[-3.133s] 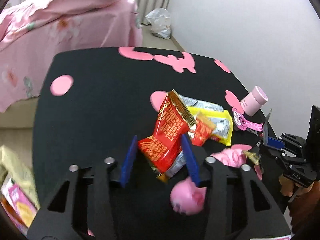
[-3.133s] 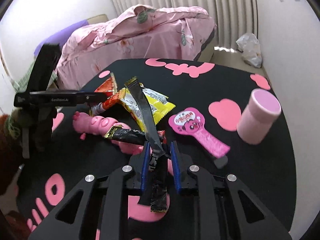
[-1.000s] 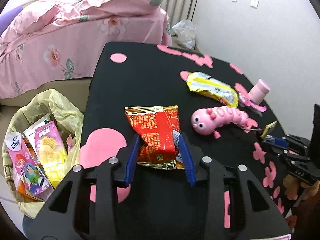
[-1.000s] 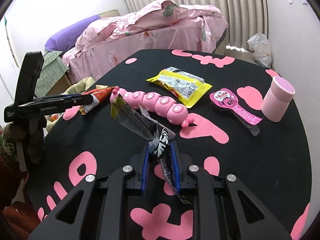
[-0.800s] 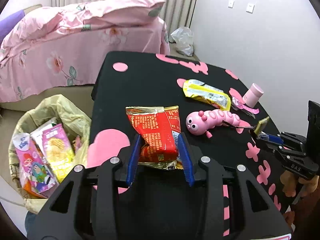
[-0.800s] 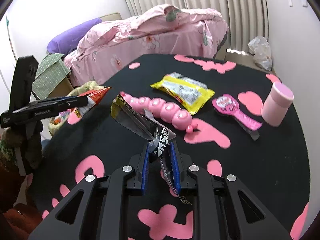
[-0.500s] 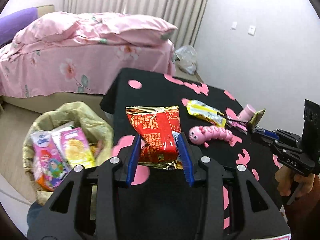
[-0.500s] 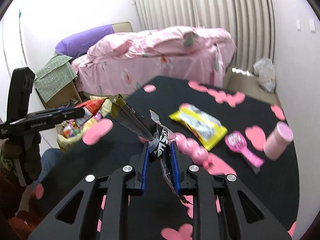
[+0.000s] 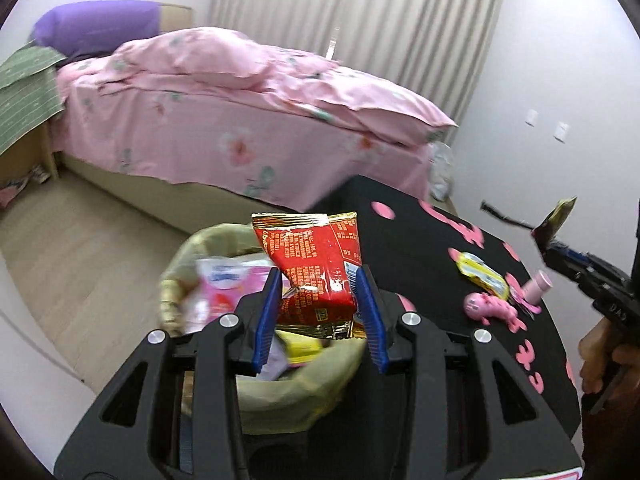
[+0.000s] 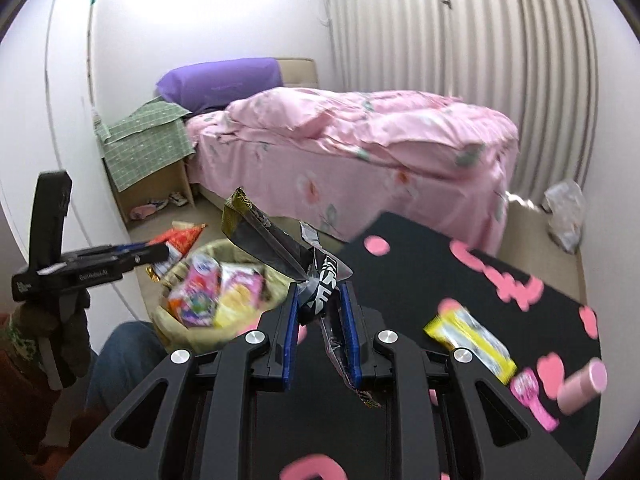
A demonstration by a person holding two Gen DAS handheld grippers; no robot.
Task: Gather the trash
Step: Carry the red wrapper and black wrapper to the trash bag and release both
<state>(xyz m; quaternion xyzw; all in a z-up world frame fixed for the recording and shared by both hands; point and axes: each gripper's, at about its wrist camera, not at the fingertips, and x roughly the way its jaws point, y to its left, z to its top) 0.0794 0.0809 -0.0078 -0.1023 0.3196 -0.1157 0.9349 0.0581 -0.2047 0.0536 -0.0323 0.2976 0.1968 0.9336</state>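
Trash rides in both tools above the bin. The left tool (image 9: pixel 320 312) pinches a red wrapper (image 9: pixel 316 264) between its blue pads, gold-edged top upward, and in its own view the wrapper hangs right over the mouth of the bin (image 9: pixel 200 244), a container lined with a yellowish bag that stands on the floor just beside the surface (image 9: pixel 420 248). Pink, white and yellow packets already lie inside. In the right view that same tool (image 10: pixel 160 252) shows from the side, its red load poking out past the tip over the bin's far rim.

The right tool (image 10: pixel 318 320) is pressed together on a dark, silvery wrapper (image 10: pixel 276 248), crumpled and twisted, one end rising up and to the left toward the bin (image 10: pixel 240 248), the other trailing down between the pads. It hangs over the near edge of the black surface, which is patterned with pink shapes.

On the surface lie a yellow packet (image 10: pixel 472 340), a pink brush (image 10: pixel 532 396) and a pink cup (image 10: pixel 582 386) on the right, blurred; the left view adds a pink caterpillar toy (image 9: pixel 492 306) near them. A gloved hand (image 10: pixel 68 328) grips the left tool's handle. Behind stands a bed (image 10: pixel 360 148) with pink covers and a purple pillow.
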